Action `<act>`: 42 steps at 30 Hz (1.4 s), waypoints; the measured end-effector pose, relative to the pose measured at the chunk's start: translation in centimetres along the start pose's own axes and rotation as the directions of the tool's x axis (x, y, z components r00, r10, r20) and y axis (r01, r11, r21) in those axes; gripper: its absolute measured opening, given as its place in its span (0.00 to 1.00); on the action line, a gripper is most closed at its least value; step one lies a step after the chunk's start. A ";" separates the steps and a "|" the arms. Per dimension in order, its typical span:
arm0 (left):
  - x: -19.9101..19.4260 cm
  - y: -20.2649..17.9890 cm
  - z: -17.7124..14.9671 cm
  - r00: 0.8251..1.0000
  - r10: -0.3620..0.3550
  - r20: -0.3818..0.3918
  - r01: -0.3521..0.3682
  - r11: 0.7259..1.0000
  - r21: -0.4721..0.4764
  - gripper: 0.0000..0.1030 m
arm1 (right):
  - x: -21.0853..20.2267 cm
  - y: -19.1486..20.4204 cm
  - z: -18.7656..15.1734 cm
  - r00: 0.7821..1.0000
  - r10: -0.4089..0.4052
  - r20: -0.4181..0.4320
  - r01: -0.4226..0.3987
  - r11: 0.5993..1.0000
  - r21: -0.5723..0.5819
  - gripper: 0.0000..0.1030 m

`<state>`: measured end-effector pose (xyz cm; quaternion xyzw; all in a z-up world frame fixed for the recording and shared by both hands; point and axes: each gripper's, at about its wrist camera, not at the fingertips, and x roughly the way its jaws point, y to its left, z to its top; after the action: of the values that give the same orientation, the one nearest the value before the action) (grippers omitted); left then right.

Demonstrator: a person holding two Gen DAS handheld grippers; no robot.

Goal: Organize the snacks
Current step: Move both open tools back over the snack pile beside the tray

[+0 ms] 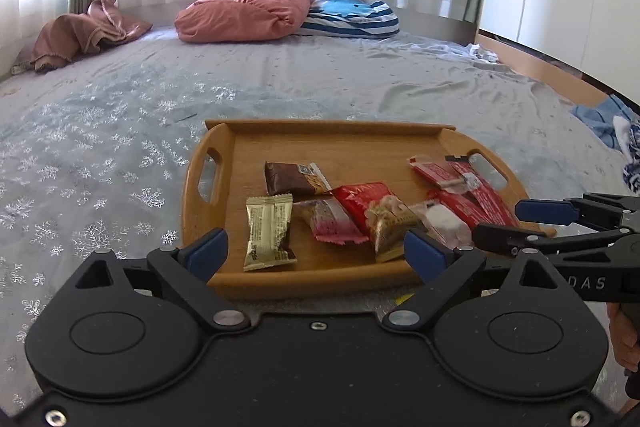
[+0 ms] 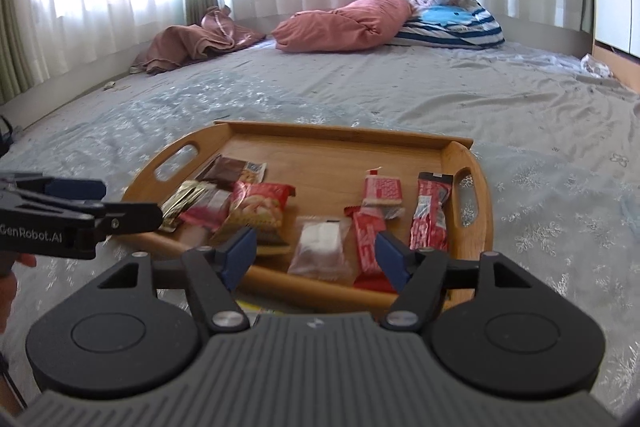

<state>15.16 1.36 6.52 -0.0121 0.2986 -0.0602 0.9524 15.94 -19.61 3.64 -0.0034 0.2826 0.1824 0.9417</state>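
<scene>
Both the left gripper and right gripper are held wide open and empty. The snacks lie scattered on the wooden tray just ahead; one packet is best approached squarely, clear of its neighbours.

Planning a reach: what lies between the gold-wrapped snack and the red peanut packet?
A pink-and-white wrapped snack, overlapped by the red peanut packet; left wrist view.

Tan tray; gold, brown and red wrappers; grey sheet (silver snowflakes); pink pillow.
</scene>
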 end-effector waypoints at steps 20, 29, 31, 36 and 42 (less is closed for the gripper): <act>-4.6 -0.9 -1.4 0.997 -0.062 -0.035 0.061 0.998 -0.029 0.93 | -4.4 3.1 -3.6 0.998 0.060 0.016 -0.057 0.991 -0.123 0.81; -5.2 -1.5 -3.2 0.998 -0.041 -0.042 0.040 0.999 -0.025 0.94 | -5.4 4.2 -5.6 0.997 0.078 0.000 -0.077 0.985 -0.154 0.82; -4.9 -1.7 -3.7 0.998 -0.034 -0.058 0.033 0.999 -0.019 0.94 | -5.6 4.4 -6.1 0.997 0.074 -0.004 -0.074 0.984 -0.162 0.82; -4.0 -2.1 -4.8 0.996 -0.028 -0.084 0.026 1.000 -0.018 0.94 | -6.0 4.6 -7.2 0.998 0.066 -0.017 -0.067 0.983 -0.169 0.82; -2.9 -2.1 -5.9 0.993 -0.032 -0.116 0.027 0.999 -0.041 0.94 | -6.1 5.2 -8.6 0.998 0.057 -0.034 -0.063 0.982 -0.180 0.83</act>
<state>9.18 -0.30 3.46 -0.0318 0.3548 -0.0688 0.9319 4.89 -17.81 0.19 -0.0829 0.2786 0.2356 0.9274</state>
